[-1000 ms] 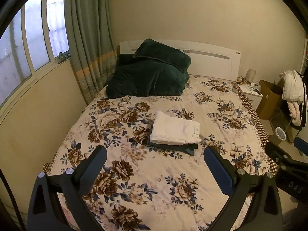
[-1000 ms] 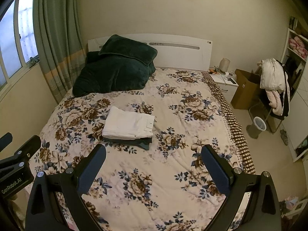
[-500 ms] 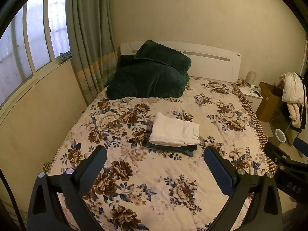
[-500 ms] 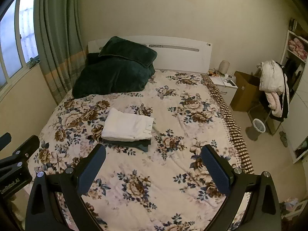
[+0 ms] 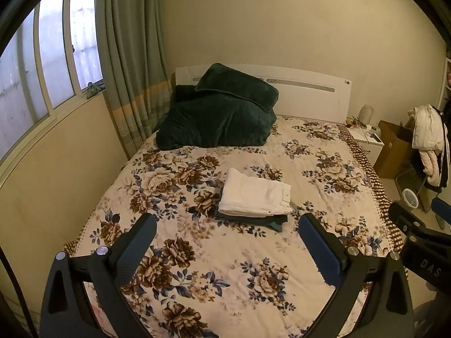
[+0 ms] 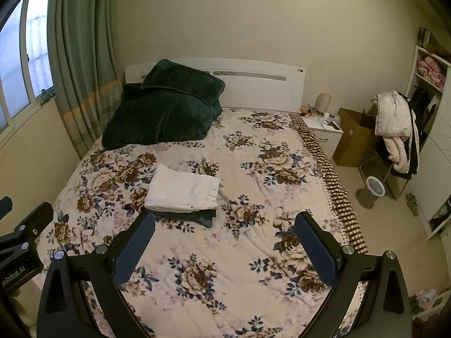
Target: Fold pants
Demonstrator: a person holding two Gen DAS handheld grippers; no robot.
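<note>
Folded white pants (image 5: 255, 194) lie on top of folded dark teal pants (image 5: 267, 221) in the middle of the floral bed (image 5: 225, 267). The stack also shows in the right wrist view, white pants (image 6: 181, 190) over dark pants (image 6: 203, 217). My left gripper (image 5: 227, 225) is open and empty, held well back above the foot of the bed. My right gripper (image 6: 225, 224) is open and empty too, beside it to the right. Neither touches the stack.
A dark green blanket and pillow (image 5: 217, 118) lie piled at the headboard. A window and curtain (image 5: 126, 70) are on the left. A nightstand (image 6: 324, 129), cardboard box (image 6: 355, 138), clothes-draped chair (image 6: 394, 129), bin (image 6: 372, 191) and shelf stand right of the bed.
Both grippers have drawn back and up a little from the bed; the pants stack looks slightly farther and lower in view. Both stay open and empty.
</note>
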